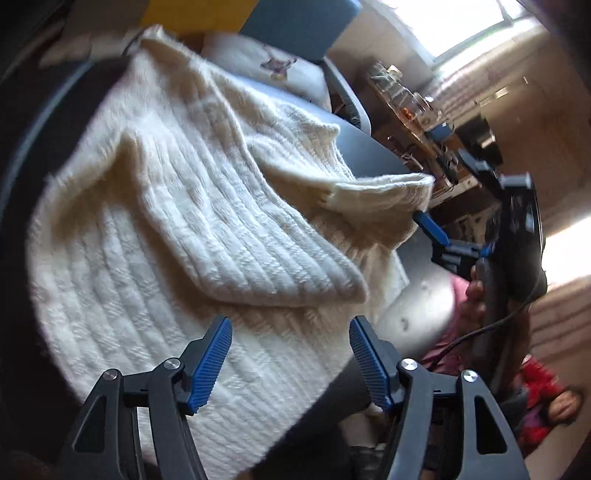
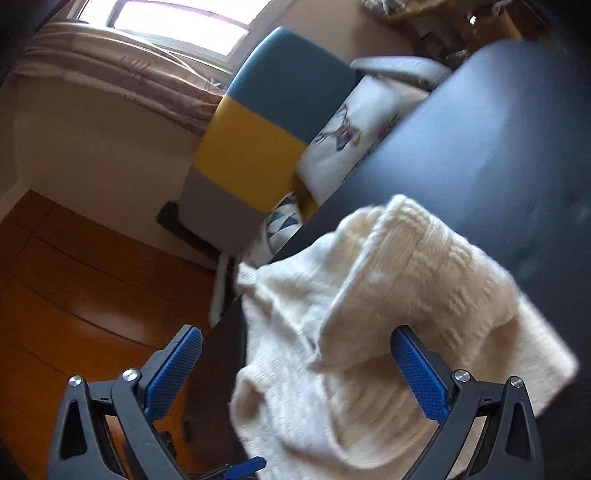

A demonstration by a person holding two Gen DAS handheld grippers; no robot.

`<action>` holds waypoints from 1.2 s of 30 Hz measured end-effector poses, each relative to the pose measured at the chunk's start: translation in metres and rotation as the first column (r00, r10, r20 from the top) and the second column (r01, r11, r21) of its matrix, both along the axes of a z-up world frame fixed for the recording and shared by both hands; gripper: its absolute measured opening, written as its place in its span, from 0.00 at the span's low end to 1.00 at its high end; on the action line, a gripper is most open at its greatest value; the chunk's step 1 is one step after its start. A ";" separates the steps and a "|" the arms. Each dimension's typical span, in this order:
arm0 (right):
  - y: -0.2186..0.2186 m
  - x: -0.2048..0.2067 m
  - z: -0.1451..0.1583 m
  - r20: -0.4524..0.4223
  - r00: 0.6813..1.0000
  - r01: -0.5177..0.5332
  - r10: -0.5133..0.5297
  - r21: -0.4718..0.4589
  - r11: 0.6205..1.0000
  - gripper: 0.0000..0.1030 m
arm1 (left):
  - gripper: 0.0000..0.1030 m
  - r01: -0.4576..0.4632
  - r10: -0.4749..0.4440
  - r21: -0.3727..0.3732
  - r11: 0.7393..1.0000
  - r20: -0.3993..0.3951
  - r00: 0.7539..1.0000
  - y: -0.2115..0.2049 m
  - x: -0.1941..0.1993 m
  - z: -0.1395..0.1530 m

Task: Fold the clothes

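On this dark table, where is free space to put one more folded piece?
Bare table lies beyond the cream sweater, toward the deer-print cushion. A narrower bare strip lies on the sweater's side toward the right claw. The near part under the open left claw is crowded by the sweater.

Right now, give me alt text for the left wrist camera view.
A cream knitted sweater, partly folded, lies on a dark table. The open left gripper hovers over its near edge, holding nothing. The right gripper is at the sweater's far right corner; a chair stands behind the table.
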State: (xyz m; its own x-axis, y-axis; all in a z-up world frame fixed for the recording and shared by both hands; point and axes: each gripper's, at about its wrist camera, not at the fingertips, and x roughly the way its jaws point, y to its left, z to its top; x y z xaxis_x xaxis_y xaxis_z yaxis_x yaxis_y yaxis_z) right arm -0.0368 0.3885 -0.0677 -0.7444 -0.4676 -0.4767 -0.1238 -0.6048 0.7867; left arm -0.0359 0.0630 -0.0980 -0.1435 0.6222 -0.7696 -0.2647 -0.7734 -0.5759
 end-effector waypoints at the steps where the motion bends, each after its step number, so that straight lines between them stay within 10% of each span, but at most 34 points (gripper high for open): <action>1: -0.001 0.006 0.001 -0.001 1.000 -0.007 0.007 0.028 1.000 1.00 | 0.65 0.004 -0.004 -0.001 1.000 -0.002 1.000 0.004 -0.001 0.000; 7: -0.005 0.049 -0.025 0.066 0.996 -0.067 0.061 0.086 0.994 1.00 | 0.65 0.061 -0.063 0.030 0.998 0.051 0.997 0.053 -0.001 -0.008; 15: -0.008 0.066 -0.058 -0.040 0.957 -0.290 0.288 -0.158 0.944 1.00 | 0.66 -0.132 0.101 0.096 0.987 0.281 0.954 0.061 -0.008 -0.038; 19: -0.050 0.065 -0.047 -0.096 0.871 -0.486 0.482 -0.025 0.874 1.00 | 0.67 -0.185 0.156 0.085 0.979 0.271 0.950 0.037 0.001 -0.030; 26: -0.089 0.025 -0.058 0.009 0.826 -0.545 0.563 0.263 0.796 0.97 | 0.67 -0.219 0.179 0.109 0.970 0.294 0.939 -0.030 0.007 -0.025; 31: -0.113 0.013 -0.074 0.153 0.765 -0.638 0.625 0.312 0.704 0.63 | 0.67 -0.233 0.172 0.172 0.957 0.309 0.935 -0.039 0.002 -0.016; 34: -0.131 0.028 -0.065 0.125 0.722 -0.680 0.681 0.312 0.664 0.66 | 0.67 -0.146 0.101 0.153 0.977 0.268 0.958 -0.016 -0.005 -0.003; 36: -0.141 0.039 -0.060 0.083 0.705 -0.691 0.705 0.303 0.656 0.87 | 0.67 -0.098 0.061 0.131 0.986 0.260 0.964 -0.002 -0.010 0.001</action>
